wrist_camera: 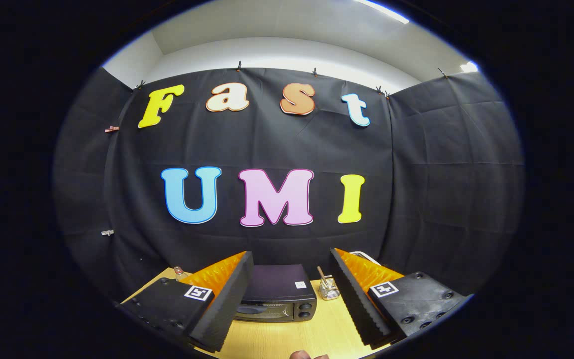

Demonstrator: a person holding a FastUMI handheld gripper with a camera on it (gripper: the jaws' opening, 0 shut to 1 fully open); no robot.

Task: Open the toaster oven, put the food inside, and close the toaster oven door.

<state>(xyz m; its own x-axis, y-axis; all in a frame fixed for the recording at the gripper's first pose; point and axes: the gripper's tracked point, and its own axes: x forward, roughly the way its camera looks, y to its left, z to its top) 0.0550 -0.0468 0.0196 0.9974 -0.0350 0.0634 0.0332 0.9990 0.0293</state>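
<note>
A dark toaster oven point(278, 294) stands on the wooden table point(312, 334), seen from above between and beyond my two fingers. Its door looks closed, and two knobs point(305, 314) show at its right front. My gripper point(291, 299) is held high above the table, open wide, with nothing between the fingers. A small bit of something brownish point(308, 355) shows at the table's near edge; I cannot tell what it is.
A small wire holder point(329, 289) with a stick in it stands just right of the oven. A small bottle point(180, 272) sits at the table's back left corner. A white object point(366, 257) peeks out behind the right finger. Black cloth walls close in the booth.
</note>
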